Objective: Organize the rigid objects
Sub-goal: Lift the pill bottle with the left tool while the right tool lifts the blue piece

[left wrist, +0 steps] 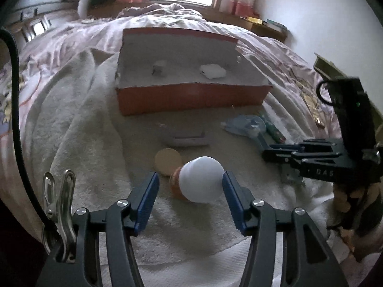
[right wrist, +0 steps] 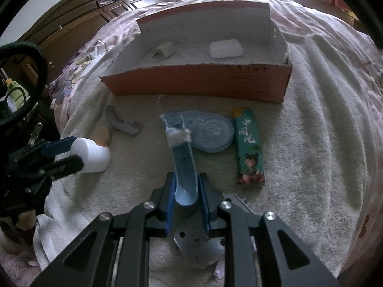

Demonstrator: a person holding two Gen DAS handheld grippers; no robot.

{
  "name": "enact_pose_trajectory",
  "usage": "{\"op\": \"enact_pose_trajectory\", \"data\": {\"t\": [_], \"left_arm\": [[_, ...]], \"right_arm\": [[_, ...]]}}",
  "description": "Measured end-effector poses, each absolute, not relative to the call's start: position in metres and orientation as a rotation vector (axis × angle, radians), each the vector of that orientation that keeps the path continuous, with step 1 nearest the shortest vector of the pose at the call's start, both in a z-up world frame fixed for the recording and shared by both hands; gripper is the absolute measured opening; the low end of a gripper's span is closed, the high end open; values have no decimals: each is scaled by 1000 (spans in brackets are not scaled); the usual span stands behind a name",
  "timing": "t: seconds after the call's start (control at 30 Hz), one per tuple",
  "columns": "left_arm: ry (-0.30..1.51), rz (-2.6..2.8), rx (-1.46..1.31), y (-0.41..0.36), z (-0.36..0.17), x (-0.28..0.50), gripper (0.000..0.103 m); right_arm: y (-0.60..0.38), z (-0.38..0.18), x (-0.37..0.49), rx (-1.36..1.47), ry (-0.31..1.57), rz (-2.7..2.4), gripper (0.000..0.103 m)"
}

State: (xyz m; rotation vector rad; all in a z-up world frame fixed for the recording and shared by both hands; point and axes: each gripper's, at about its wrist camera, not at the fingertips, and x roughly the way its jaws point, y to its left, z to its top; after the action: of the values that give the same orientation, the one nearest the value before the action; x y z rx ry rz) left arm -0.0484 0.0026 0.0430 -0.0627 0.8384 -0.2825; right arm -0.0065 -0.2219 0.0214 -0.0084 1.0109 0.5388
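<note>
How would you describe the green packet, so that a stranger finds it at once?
Start at the orange box on the bed. In front of its right end, on the white towel, lies the green packet. It alone is long, flat and green, with a cartoon child printed on it.

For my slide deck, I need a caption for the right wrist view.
Right gripper shut on a blue handle, orange box beyond.

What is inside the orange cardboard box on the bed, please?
Inside the box lie two white things: a small charger plug on the left and a rounded case on the right. The near wall hides the front strip of the floor.
</note>
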Motion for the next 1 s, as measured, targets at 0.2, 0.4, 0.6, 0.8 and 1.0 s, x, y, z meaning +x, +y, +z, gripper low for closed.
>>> {"op": "enact_pose_trajectory", "data": {"t": [0.2,0.4,0.6,0.8,1.0], "left_arm": [[820,-273,31,-12,43,-55,56],[868,-265,65,-25,25,-49,56],[859,-260,2,-15,26,-46,42],[860,-299,4,-21,25,-42,42],[891,-297,24,-28,21,-32,42]], "right_arm": [[-222,22,-6,0,1011,542,19],[-223,21,-6,1,1009,547,19],[-223,20,-6,3,1006,552,19],[-216,21,-5,-7,997,569,29],[-207,20,-3,-29,991,569,33]]}}
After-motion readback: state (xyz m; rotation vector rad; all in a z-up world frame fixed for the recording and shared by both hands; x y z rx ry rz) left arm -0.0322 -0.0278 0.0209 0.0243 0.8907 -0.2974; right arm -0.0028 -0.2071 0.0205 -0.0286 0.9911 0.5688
